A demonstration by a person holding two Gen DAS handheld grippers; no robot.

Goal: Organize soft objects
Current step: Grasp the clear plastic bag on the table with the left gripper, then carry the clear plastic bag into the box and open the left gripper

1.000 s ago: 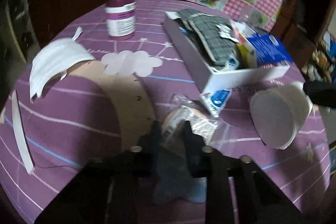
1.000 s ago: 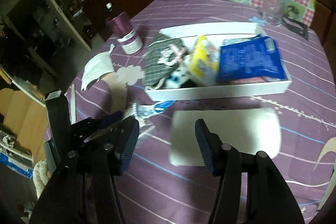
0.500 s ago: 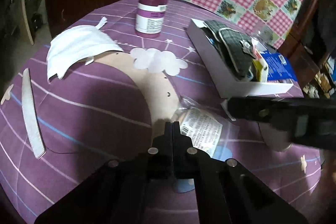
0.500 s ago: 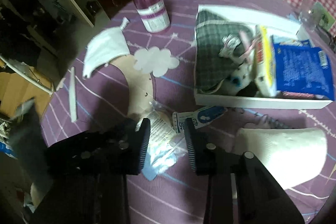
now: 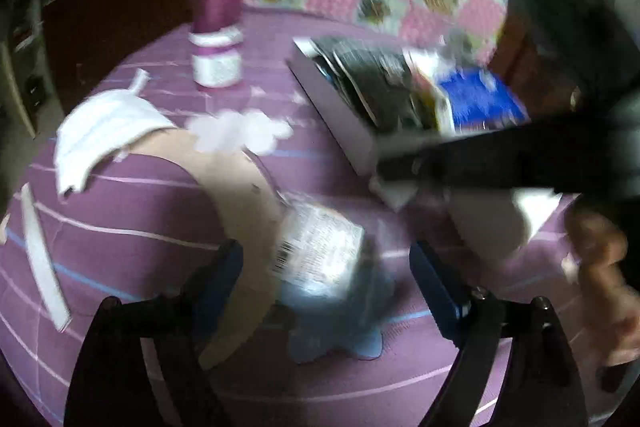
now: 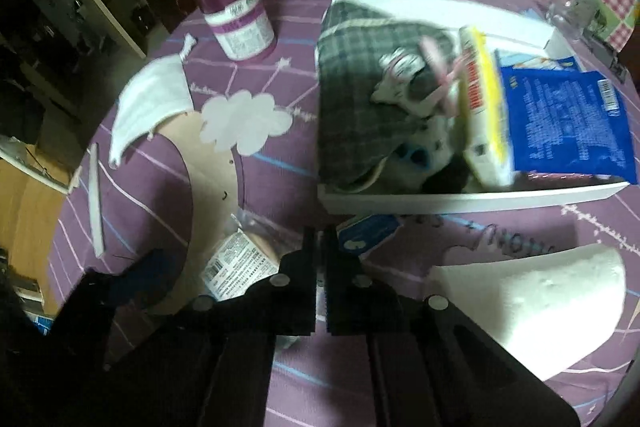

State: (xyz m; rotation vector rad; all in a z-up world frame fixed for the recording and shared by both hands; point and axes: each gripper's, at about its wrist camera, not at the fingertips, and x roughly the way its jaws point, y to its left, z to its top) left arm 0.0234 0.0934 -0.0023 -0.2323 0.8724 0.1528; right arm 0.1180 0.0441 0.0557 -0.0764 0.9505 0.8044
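Note:
A clear plastic packet with a white label (image 5: 320, 251) (image 6: 240, 267) lies on the purple tablecloth. My left gripper (image 5: 324, 267) is open, its fingers either side of the packet. My right gripper (image 6: 320, 247) is shut on the packet's clear edge, next to a small blue-and-white sachet (image 6: 366, 233). The white box (image 6: 460, 201) (image 5: 332, 107) holds a grey checked cloth (image 6: 360, 99), a yellow pack and a blue pack (image 6: 568, 123). A white face mask (image 5: 100, 135) (image 6: 152, 103) lies at the left.
A purple bottle (image 5: 216, 35) (image 6: 232, 15) stands at the back left. A white paper roll (image 6: 540, 307) lies at the right. A white strip (image 5: 40, 259) lies at the table's left edge. The right gripper's arm (image 5: 500, 159) crosses the left wrist view.
My left gripper has opened from shut. My right gripper has closed on the packet's edge and moved toward it.

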